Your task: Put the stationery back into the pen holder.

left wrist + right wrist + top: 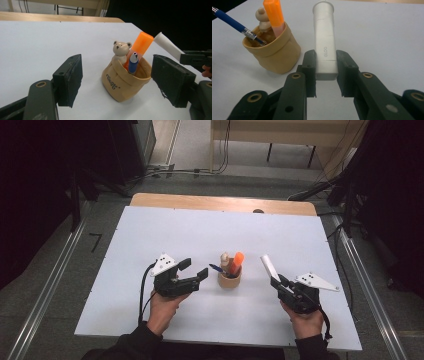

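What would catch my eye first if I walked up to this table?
Probably the tan pen pot at the middle of the white table, with an orange highlighter, a blue pen and a little bear figure poking out of it. To its right, the right tongs grip a white tube, angled up towards the pot. The left tongs stand open on the pot's other side.

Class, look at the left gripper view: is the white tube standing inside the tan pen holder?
No, the white tube is clamped between the right gripper jaws, outside the holder.

Grey floor point(200, 190), wooden bench point(280, 130) behind
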{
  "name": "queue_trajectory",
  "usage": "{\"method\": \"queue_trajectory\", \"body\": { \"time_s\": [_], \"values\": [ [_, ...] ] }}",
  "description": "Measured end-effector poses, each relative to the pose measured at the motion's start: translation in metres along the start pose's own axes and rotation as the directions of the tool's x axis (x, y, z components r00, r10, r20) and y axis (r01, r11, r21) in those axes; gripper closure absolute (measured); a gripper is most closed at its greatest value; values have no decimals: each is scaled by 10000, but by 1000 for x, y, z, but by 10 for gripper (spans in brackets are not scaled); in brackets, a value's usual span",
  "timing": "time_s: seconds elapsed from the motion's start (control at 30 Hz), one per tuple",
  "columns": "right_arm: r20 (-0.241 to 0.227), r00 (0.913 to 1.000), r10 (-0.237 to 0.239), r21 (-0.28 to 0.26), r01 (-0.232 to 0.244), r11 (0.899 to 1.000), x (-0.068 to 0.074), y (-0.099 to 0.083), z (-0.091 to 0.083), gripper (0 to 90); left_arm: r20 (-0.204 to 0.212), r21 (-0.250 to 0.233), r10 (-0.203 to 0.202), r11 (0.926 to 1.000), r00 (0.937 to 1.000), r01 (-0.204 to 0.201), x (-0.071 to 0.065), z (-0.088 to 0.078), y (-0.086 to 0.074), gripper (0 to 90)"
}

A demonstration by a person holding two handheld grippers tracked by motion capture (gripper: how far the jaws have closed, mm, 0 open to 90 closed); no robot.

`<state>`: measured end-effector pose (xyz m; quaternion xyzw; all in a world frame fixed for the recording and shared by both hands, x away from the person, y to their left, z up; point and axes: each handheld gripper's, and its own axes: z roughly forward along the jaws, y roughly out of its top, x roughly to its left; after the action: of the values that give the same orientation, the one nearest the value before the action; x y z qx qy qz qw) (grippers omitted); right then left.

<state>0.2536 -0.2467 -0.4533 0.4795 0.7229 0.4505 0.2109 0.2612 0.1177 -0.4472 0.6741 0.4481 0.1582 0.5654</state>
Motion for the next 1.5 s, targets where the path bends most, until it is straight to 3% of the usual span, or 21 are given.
{"method": "queue_trajectory", "body": {
  "time_s": [0.67, 1.5],
  "values": [
    [-385, 9987, -327, -519, 306, 9982, 14, 1, -18, 691, 130, -96, -96, 9999, 9999, 98, 0, -1, 1, 260],
    [-1063, 9901, -920, -701, 848, 9939, 34, 2, -14, 691, 373, -172, -112, 9998, 9992, 119, -5, -2, 3, 261]
  ]
}}
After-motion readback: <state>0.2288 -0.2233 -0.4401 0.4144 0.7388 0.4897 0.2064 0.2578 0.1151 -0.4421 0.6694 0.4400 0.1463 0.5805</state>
